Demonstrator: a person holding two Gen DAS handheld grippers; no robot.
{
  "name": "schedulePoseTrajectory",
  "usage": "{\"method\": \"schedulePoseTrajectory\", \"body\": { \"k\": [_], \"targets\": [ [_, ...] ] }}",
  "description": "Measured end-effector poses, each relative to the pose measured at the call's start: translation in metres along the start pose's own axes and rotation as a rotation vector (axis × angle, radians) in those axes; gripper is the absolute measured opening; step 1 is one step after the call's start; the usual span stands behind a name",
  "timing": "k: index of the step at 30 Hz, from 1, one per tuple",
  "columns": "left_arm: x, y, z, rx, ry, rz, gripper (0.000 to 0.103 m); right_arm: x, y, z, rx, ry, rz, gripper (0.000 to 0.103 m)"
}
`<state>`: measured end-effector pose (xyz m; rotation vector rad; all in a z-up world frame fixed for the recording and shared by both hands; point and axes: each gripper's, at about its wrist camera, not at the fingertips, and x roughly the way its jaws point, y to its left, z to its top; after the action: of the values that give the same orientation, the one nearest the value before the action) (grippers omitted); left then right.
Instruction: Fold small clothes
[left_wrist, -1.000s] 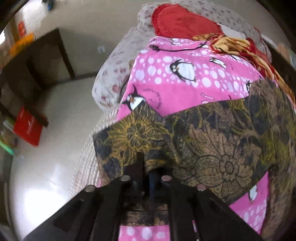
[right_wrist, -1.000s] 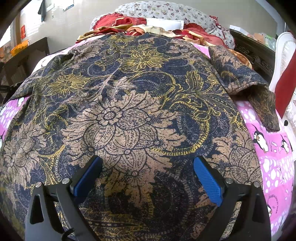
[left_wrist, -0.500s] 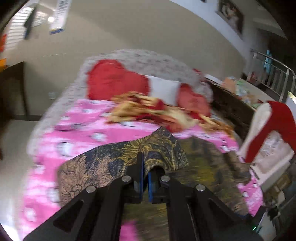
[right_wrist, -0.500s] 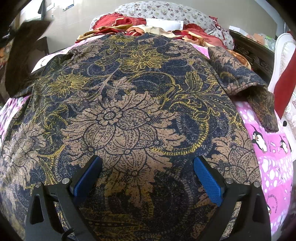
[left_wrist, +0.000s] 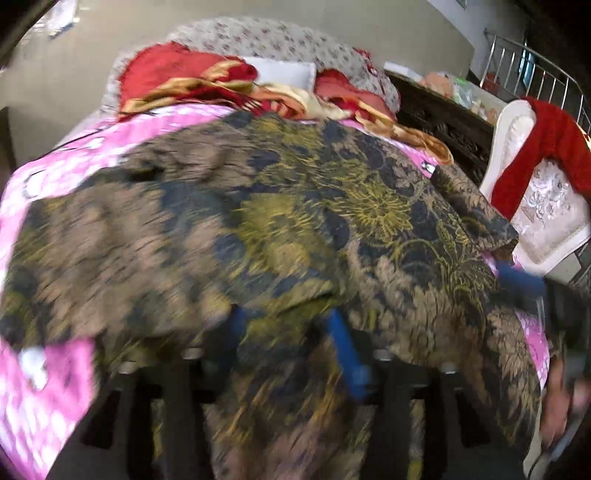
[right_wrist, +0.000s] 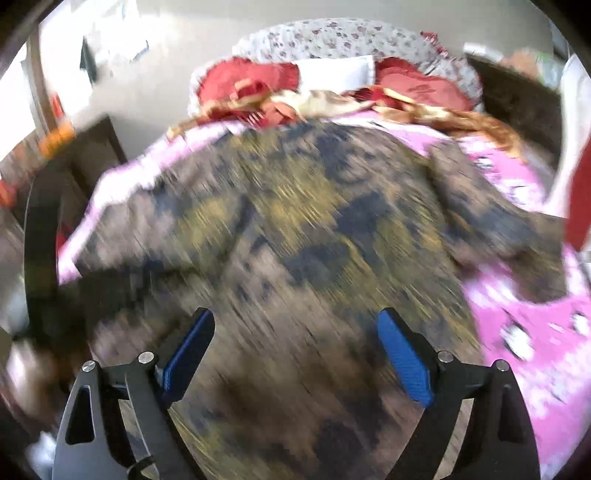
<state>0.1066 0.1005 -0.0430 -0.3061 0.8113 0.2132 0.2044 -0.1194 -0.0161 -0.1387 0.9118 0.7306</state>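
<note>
While both frames blur, no writing shows on the batik shirt (left_wrist: 332, 206).

batik shirt (left_wrist: 332, 206) covering bed, blanket heap (left_wrist: 229, 88) beyond, chair (left_wrist: 535, 206) right

Pale wall (left_wrist: 66, 74), floral headboard (left_wrist: 280, 40), dark wooden cabinet (left_wrist: 443, 122), white chair (left_wrist: 517, 125)

Home bedroom is shown. Bed is covered with pink penguin-print sheet (left_wrist: 66, 166); floral pillow (left_wrist: 280, 40), red cushions (right_wrist: 251, 79) and white pillow (left_wrist: 284, 72) are piled at head. Dark carved wooden furniture (left_wrist: 443, 122) is seen beside bed. White chair (left_wrist: 546, 206) is draped with red cloth (left_wrist: 546, 136). Metal railing (left_wrist: 535, 70) is visible behind.
</note>
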Motion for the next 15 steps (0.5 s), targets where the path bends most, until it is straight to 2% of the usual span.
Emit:
{"method": "schedulePoseTrajectory", "body": {
  "k": [3, 5, 6, 7, 8, 9, 12, 15],
  "targets": [
    [-0.017, 0.009, -0.029, 0.031, 0.000, 0.051, 0.063, 0.030, 0.004, 0.027, 0.055, 0.004, 0.168, 0.080],
    [-0.016, 0.018, -0.045, 0.036, 0.024, 0.072, 0.063, 0.060, 0.011, 0.035, 0.065, 0.034, 0.246, 0.068],
    [-0.014, 0.022, -0.052, 0.029, 0.030, 0.073, 0.063, 0.071, 0.013, 0.037, 0.056, 0.039, 0.263, 0.065],
    [-0.018, 0.030, -0.056, -0.003, 0.001, 0.041, 0.063, 0.085, 0.017, 0.039, 0.041, 0.051, 0.277, 0.061],
    [-0.020, 0.033, -0.056, -0.023, -0.012, 0.039, 0.063, 0.099, 0.020, 0.041, 0.031, 0.069, 0.290, 0.054],
    [-0.020, 0.037, -0.056, -0.041, -0.012, 0.049, 0.062, 0.110, 0.021, 0.042, 0.028, 0.081, 0.299, 0.052],
    [-0.017, 0.041, -0.055, -0.076, -0.018, 0.048, 0.063, 0.137, 0.022, 0.044, 0.022, 0.109, 0.304, 0.051],
    [-0.017, 0.043, -0.054, -0.087, -0.026, 0.047, 0.062, 0.147, 0.024, 0.045, 0.010, 0.098, 0.365, 0.051]
  ]
}}
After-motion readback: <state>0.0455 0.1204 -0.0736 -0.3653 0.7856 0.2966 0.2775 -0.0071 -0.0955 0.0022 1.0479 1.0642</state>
